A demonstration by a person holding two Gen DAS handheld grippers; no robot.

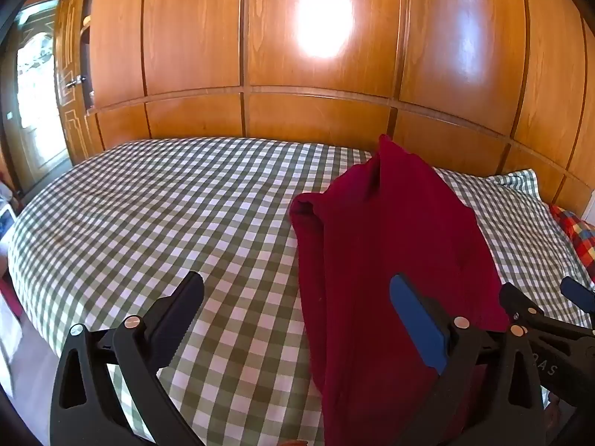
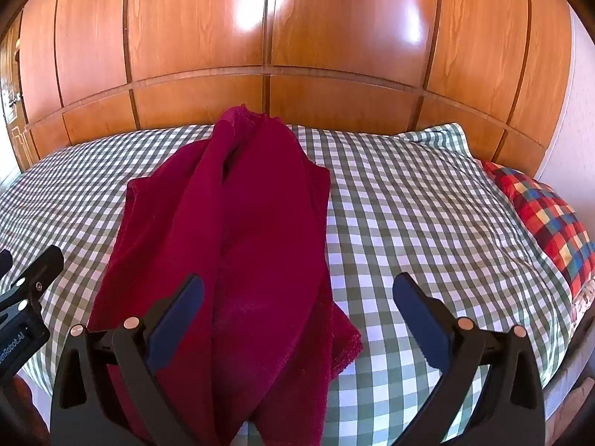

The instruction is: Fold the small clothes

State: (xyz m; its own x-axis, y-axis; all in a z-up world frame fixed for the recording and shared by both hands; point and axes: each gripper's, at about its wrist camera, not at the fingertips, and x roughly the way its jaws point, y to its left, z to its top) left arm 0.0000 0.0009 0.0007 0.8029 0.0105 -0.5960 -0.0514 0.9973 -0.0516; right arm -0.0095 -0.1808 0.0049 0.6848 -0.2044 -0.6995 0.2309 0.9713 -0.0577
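Both tools, left tool (image 1: 297, 319) & right tool (image 2: 297, 319), gape wide, empty, over red garment (image 2: 238, 230) on checked bed (image 2: 409, 204).

The red garment (image 2: 238, 245) is looking like soft matt cloth, the wardrobe (image 2: 334, 37) glossy wood, the bedsheet (image 1: 148, 204) woven checked cotton.

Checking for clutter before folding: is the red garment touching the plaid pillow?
Apart. The right wrist view shows checkered bedspread between red garment and plaid pillow.
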